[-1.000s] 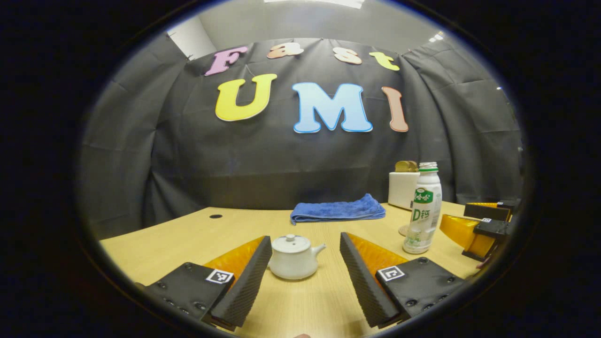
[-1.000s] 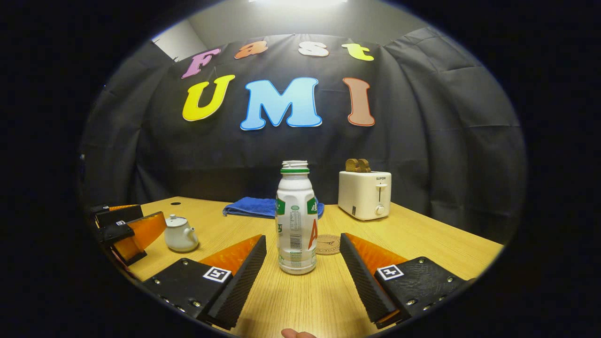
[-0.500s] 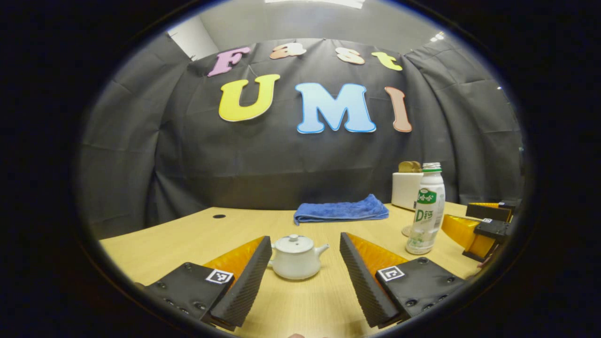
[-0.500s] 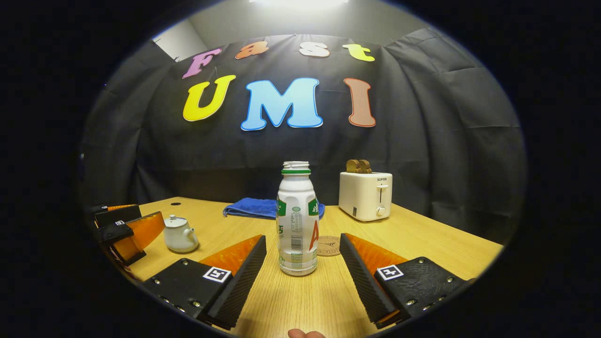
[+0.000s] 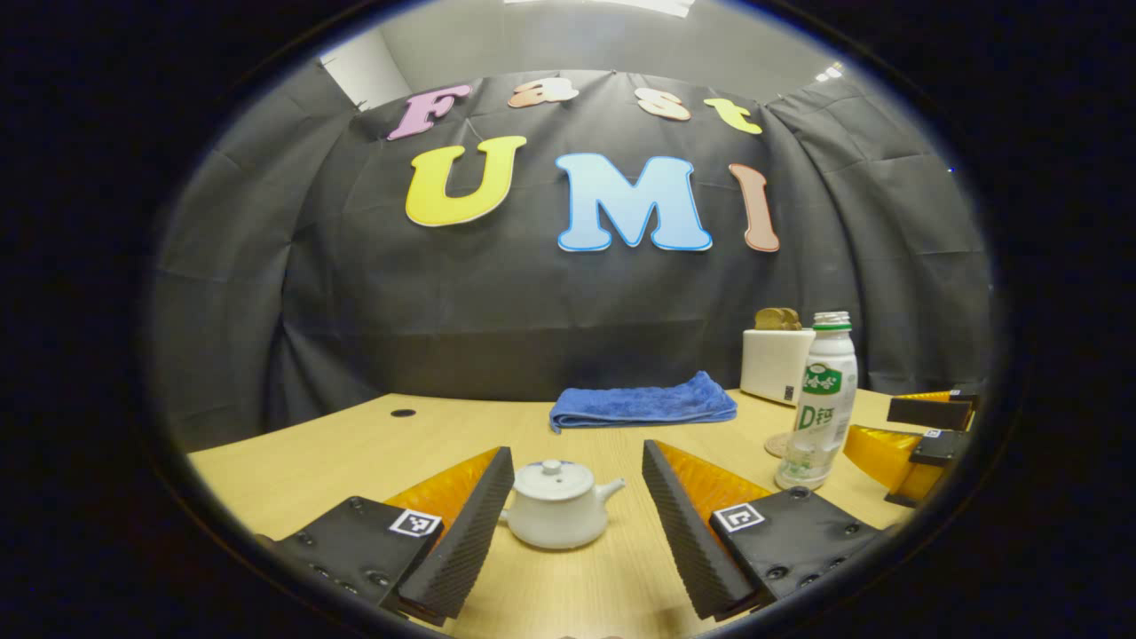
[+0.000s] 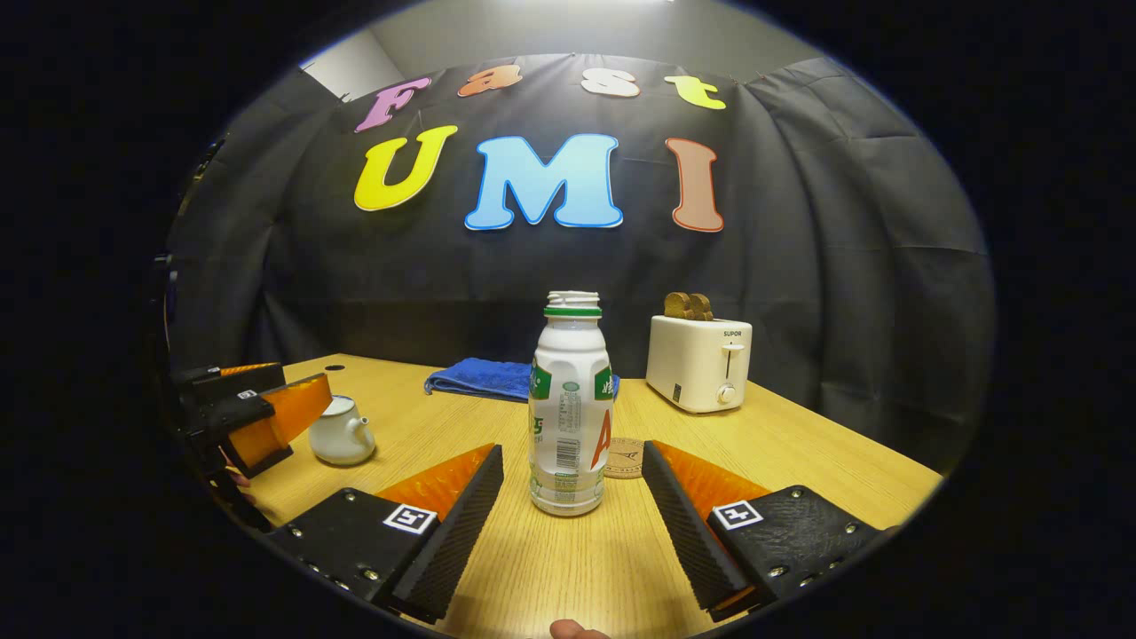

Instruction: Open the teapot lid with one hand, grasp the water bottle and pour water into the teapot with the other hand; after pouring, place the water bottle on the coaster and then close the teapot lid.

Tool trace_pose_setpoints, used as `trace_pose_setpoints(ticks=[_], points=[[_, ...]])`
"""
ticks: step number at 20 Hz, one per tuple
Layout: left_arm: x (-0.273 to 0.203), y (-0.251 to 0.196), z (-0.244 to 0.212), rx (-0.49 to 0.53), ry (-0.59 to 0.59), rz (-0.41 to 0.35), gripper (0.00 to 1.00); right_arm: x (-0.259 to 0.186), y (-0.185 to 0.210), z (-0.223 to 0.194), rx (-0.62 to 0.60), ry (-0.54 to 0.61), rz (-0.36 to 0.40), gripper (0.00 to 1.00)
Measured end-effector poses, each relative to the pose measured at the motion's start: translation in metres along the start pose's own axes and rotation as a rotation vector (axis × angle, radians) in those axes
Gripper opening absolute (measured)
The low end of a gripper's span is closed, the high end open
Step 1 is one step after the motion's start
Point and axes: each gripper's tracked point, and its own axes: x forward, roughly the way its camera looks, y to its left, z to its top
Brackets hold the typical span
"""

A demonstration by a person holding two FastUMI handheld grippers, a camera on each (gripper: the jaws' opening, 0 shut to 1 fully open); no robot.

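While both tongs gape, left [image 5: 577, 524] flanks teapot [image 5: 557, 504], right [image 6: 572, 515] bottle [image 6: 571, 408].

Bare surface [image 6: 781, 461] right of bottle [image 6: 571, 417]; toaster [image 6: 699, 362] and towel [image 6: 479, 379] block behind; teapot [image 6: 342, 432] well left.

White teapot [image 5: 556, 516], blue towel [image 5: 642, 401]

We see the teapot [image 5: 556, 505] on the table [image 5: 337, 453] at the left, with the water bottle [image 6: 571, 405] to its right. The coaster [image 6: 625, 457] lies just behind the bottle. Farther back, the towel [image 5: 641, 400] lies left of the toaster [image 6: 699, 362].
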Motion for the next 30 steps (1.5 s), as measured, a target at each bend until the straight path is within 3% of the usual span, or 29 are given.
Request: trace_pose_setpoints(ticks=[12, 14, 15, 17, 20, 21, 23, 25, 27, 30], points=[[0.054, 0.01, -0.025, -0.023, 0.109, -0.019, 1.0, 0.001, -0.011, 0.015, 0.026, -0.03, -0.011, 0.97], [0.057, 0.014, -0.026, -0.033, 0.116, -0.013, 0.96, 0.0, -0.013, 0.016, 0.031, -0.031, -0.012, 0.97], [0.058, 0.013, -0.026, -0.031, 0.12, -0.019, 0.92, 0.0, -0.014, 0.017, 0.032, -0.033, -0.012, 0.97], [0.06, 0.013, -0.028, 0.002, 0.134, -0.019, 0.74, 0.001, -0.015, 0.017, 0.031, -0.032, -0.012, 0.97], [0.065, 0.016, -0.035, 0.02, 0.167, -0.008, 0.54, 0.001, -0.015, 0.02, 0.047, -0.033, -0.004, 0.97], [0.067, 0.017, -0.035, 0.022, 0.173, -0.002, 0.42, 0.001, -0.015, 0.02, 0.053, -0.034, -0.002, 0.97], [0.066, 0.016, -0.035, 0.041, 0.18, -0.002, 0.3, 0.0, -0.015, 0.022, 0.062, -0.041, 0.005, 0.97], [0.054, 0.015, -0.029, 0.052, 0.174, -0.005, 0.35, 0.0, -0.016, 0.023, 0.059, -0.049, 0.007, 0.97], [0.066, 0.015, -0.031, 0.077, 0.176, -0.004, 0.18, 0.0, -0.015, 0.024, 0.056, -0.052, 0.011, 0.97], [0.067, 0.017, -0.03, 0.033, 0.165, -0.016, 0.19, 0.003, -0.015, 0.021, 0.071, -0.05, 0.017, 0.97]])
